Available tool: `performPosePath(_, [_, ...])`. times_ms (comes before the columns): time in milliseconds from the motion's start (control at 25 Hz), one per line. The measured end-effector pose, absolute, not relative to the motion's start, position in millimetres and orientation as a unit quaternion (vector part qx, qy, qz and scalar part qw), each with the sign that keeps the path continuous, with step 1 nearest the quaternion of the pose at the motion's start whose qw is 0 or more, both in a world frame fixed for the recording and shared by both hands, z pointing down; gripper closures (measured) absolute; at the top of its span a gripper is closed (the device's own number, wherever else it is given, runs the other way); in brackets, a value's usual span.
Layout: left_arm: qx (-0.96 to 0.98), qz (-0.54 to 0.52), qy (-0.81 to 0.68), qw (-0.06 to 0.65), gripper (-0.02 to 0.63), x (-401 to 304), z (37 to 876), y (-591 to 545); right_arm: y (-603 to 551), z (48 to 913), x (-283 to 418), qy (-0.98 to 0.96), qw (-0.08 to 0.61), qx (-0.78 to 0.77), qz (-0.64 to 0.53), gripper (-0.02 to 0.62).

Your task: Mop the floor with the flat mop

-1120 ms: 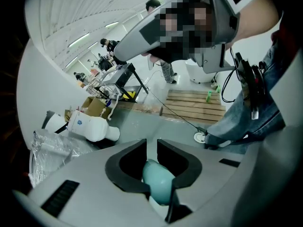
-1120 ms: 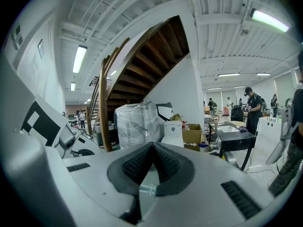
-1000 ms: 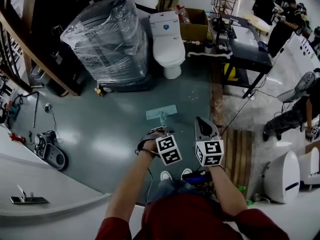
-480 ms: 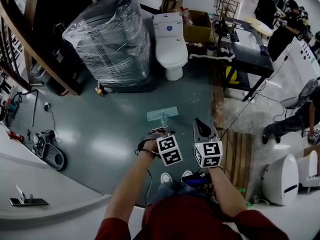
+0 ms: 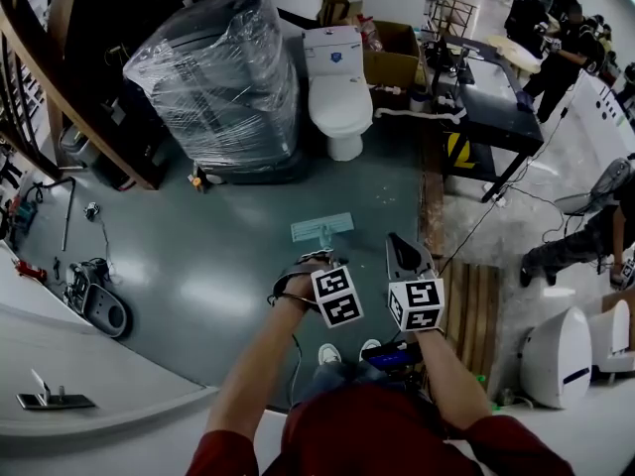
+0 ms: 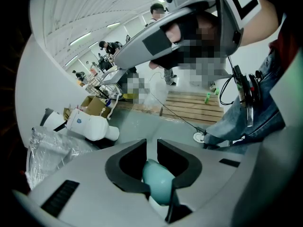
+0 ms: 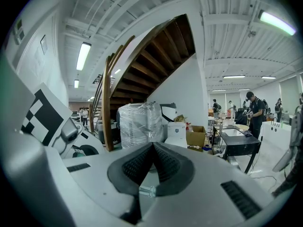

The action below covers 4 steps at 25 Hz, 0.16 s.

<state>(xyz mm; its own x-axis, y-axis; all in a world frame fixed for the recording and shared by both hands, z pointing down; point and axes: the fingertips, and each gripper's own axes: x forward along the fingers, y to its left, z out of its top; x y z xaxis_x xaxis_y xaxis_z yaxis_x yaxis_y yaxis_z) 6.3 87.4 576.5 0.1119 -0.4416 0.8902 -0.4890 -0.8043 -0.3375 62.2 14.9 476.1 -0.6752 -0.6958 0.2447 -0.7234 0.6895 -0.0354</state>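
1. Little is seen to have moved since the earlier frames: the pale teal rectangular mop pad [image 5: 321, 227] is kept on the same patch of the grey-green floor [image 5: 198, 256]. Both claws are held as before, and only a dark-clothed person [image 5: 556, 46] beside the dark table [image 5: 496, 107] at the far right has changed stance.
2. Beyond the mop pad, a bulky load wrapped in clear plastic film [image 5: 218, 77] and a white ceramic toilet [image 5: 335, 77] are stood side by side. An open brown cardboard box [image 5: 390, 48] is set just right of the toilet.
3. A slatted wooden pallet [image 5: 474, 305] is laid on the right, and a brown wooden staircase [image 5: 60, 87] is run along the left edge.
4. The mop pad is separated from the toilet and the wrapped load by bare floor.
5. The mop pad is laid flat on the floor, ahead of the white shoes [image 5: 327, 349], slightly askew. It is joined at its middle to the thin mop handle [image 6: 158, 183].
6. The left claw [image 6: 151, 144] is clamped on the rounded teal end of the mop handle, which is wedged between its dark pads.
7. The right claw [image 7: 152, 146] is pressed together with nothing pinched, and is held just right of the left claw.
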Motion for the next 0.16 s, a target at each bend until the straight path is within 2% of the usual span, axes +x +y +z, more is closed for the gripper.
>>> performPosePath(160, [0.746,0.589,-0.311,0.023,0.528,8.6,576.2,85.4,13.5,478.4,62.7,-0.914,0.108,0.386,0.069,0.578])
